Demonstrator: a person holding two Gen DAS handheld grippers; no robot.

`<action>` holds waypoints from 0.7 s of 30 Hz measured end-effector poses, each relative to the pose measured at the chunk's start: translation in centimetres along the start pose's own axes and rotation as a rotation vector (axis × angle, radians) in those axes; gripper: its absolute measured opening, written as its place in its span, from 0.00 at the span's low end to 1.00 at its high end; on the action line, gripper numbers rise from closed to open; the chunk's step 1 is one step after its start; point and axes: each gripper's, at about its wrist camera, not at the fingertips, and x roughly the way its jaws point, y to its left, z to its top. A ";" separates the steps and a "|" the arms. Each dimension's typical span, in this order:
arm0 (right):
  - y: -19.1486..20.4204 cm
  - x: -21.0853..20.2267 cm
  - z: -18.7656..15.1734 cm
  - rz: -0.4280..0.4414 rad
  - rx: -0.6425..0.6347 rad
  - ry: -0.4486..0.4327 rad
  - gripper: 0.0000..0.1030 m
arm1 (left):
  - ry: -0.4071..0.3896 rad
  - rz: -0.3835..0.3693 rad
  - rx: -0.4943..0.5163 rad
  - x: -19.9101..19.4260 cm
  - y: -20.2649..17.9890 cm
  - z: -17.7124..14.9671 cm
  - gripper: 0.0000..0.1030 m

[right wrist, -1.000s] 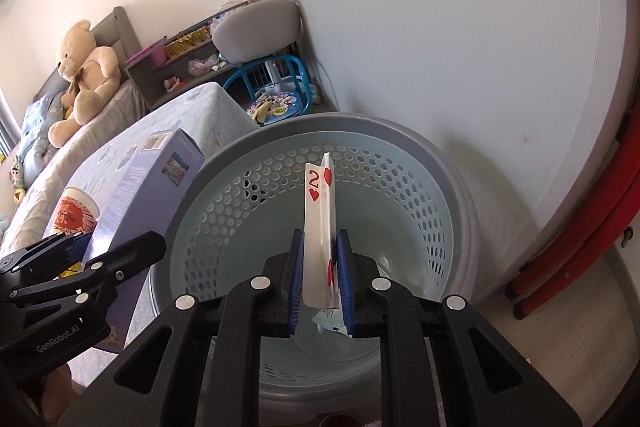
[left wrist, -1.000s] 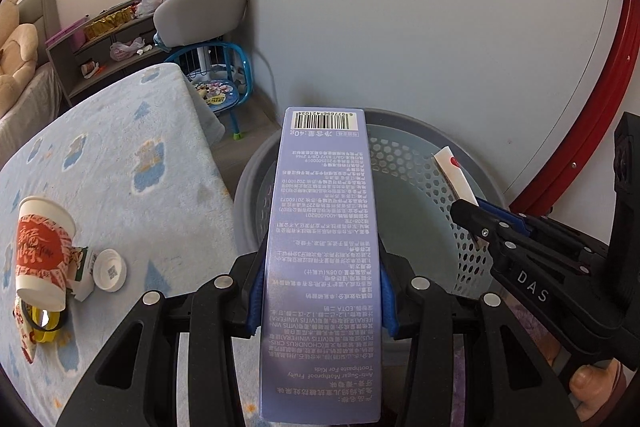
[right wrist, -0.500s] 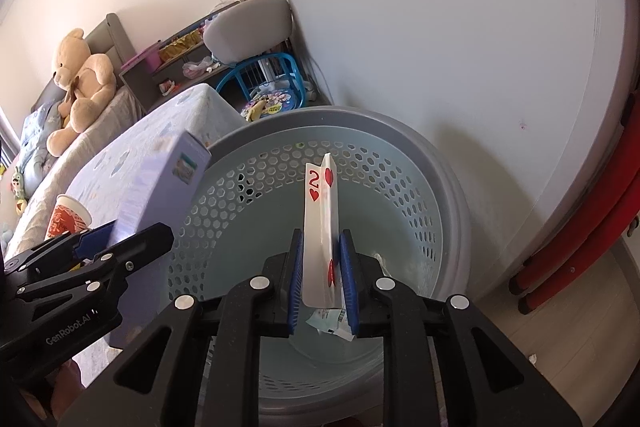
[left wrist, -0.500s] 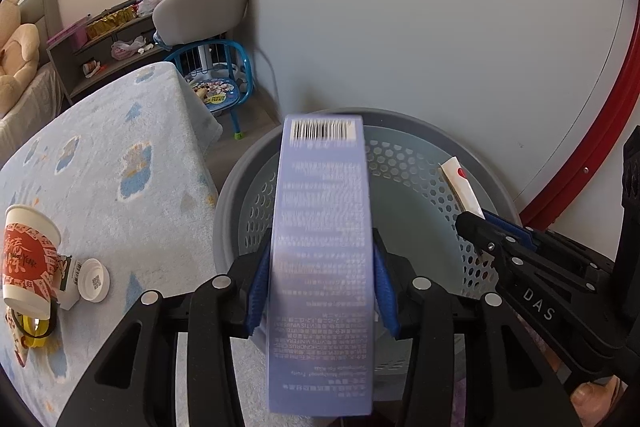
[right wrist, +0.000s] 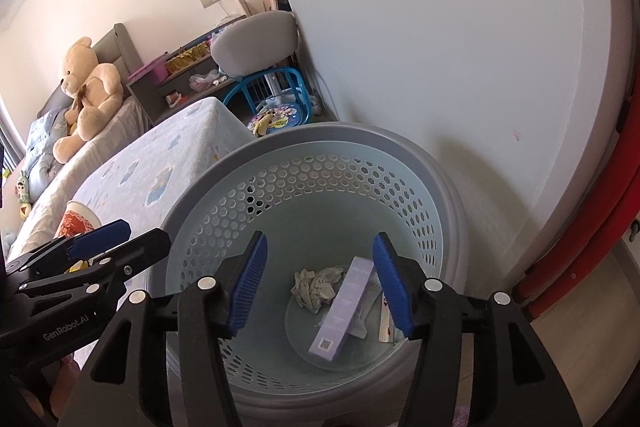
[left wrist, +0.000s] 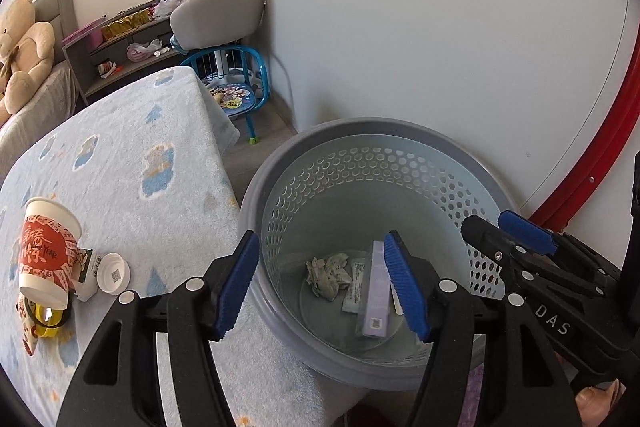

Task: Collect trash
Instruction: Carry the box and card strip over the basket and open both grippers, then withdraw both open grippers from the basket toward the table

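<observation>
On the blue-patterned bench [left wrist: 132, 163] at left, a red-and-white paper cup [left wrist: 46, 251] awaits collection. My left tool [left wrist: 318, 277] and right tool [right wrist: 318, 281] hang over the grey perforated plastic basket [right wrist: 320, 143], jaws apart, empty; the lilac cardboard box [right wrist: 340, 311] lies inside.

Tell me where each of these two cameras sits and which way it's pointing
Left wrist: rides the left gripper, looking down into the gray basket from its bed side; own open blue-padded fingers frame it, right gripper enters at right.
Right wrist: rides the right gripper, looking down into the same basket; own open fingers show, left gripper enters at left.
Shared: basket, purple box, crumpled paper, red paper cup, teddy bear.
</observation>
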 end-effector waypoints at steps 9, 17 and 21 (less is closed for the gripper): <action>-0.2 0.0 -0.2 -0.007 0.006 0.002 0.58 | 0.001 0.006 -0.009 -0.3 0.3 -0.3 0.63; 0.0 -0.1 -0.3 -0.018 -0.008 0.000 0.62 | 0.002 0.017 -0.018 -0.5 0.6 -0.6 0.63; 0.2 -0.2 -0.5 -0.021 -0.018 -0.008 0.67 | -0.004 0.034 -0.029 -0.7 0.9 -0.7 0.67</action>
